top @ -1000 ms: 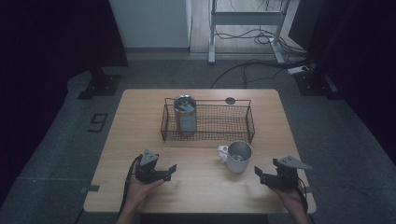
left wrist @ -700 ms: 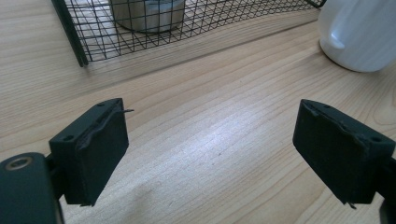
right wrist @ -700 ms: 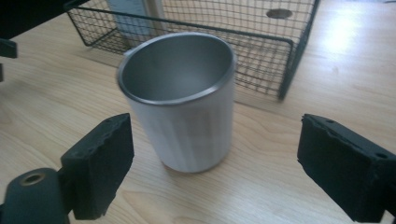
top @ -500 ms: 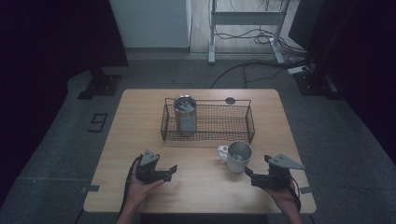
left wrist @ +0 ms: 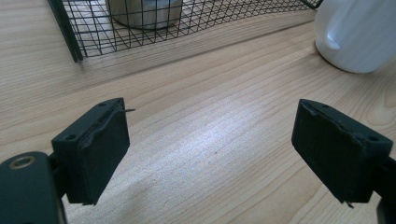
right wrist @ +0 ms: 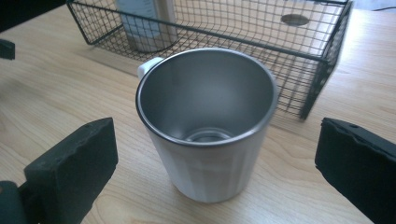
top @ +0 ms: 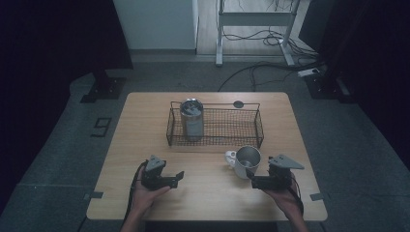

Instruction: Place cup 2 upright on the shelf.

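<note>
A white mug (top: 246,161) with a steel inside stands upright on the wooden table (top: 208,203), just in front of the wire basket (top: 215,126). In the right gripper view the mug (right wrist: 208,135) is empty, its handle turned to the far left. My right gripper (top: 252,182) is open, its jaws wide apart just short of the mug, not touching it. A steel tumbler (top: 192,118) stands upright in the basket's left end. My left gripper (top: 179,178) is open over bare wood at the front left; its view shows the mug (left wrist: 357,32) at upper right.
A small dark round disc (top: 238,104) lies on the table behind the basket. Cables and a metal stand's legs (top: 251,19) lie on the floor beyond the table. A dark stand base (top: 102,89) sits off the table's far left corner.
My right gripper has moved left and forward toward the mug, from the table's right edge to just beside it. The left gripper has stayed in place.
</note>
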The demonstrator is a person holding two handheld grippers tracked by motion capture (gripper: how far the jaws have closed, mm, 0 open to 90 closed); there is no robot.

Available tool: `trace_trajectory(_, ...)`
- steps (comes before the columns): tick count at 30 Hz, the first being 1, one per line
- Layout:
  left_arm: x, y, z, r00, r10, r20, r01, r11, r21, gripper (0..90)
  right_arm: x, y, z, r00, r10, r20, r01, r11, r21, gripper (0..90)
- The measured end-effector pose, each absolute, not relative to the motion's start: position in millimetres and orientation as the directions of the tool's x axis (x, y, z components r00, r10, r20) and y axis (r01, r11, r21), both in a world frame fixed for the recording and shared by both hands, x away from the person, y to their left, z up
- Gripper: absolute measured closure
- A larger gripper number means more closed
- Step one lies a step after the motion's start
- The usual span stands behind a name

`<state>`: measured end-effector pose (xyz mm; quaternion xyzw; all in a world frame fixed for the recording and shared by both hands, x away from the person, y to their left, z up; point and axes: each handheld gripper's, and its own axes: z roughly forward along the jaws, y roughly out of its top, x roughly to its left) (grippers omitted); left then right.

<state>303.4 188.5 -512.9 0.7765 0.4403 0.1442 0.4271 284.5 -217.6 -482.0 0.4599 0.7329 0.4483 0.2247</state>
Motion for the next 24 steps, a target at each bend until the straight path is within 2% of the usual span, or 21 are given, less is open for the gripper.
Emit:
trace_trajectory(15, 303, 190, -513, 0.567, 0.808, -0.16, 0.563, -0.239, 0.791, 12.0, 310, -188, -490, -0.465, 0.885, 0.018, 0.479, 0.234, 0.846, 0.0)
trace_trajectory(24, 302, 193, -514, 0.562, 0.811, -0.163, 0.567, -0.234, 0.79, 12.4, 324, -183, -497, -0.464, 0.885, 0.018, 0.488, 0.239, 0.84, 0.0)
